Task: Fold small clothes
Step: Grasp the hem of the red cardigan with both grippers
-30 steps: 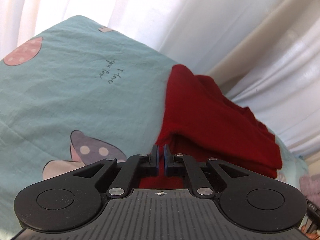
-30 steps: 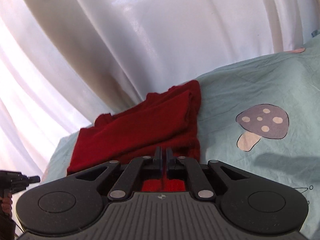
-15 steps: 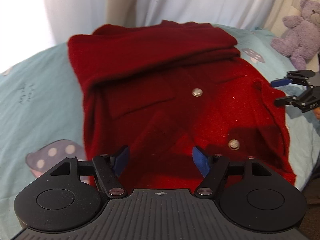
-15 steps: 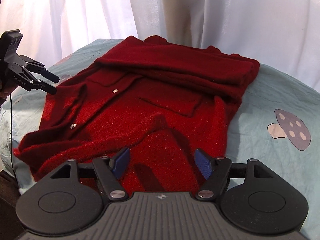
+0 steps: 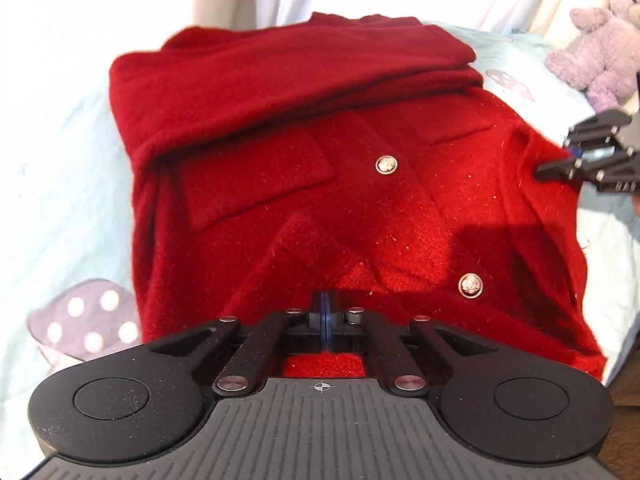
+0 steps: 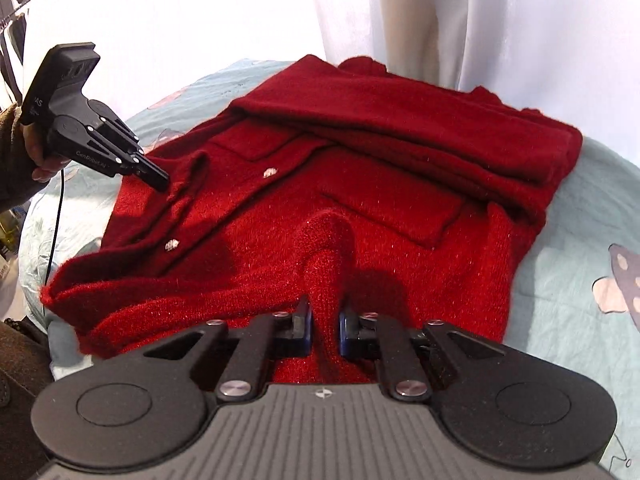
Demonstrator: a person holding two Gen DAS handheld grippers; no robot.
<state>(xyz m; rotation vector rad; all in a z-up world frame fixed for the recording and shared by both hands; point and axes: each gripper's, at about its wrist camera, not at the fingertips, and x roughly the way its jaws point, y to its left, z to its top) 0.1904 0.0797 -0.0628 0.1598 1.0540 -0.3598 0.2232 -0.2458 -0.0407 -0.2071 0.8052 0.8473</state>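
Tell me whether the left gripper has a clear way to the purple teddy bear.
Probably not now: the left gripper is shut on the red cardigan, and the teddy bear sits far across it, past the right gripper.

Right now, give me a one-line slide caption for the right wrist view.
Right tongs pinch a raised ridge of the fuzzy red buttoned cardigan on the pale mushroom-print sheet.

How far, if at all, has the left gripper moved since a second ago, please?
Yes. The left gripper has swung from the red cardigan's side edge to its near hem; the mushroom print stays at lower left.
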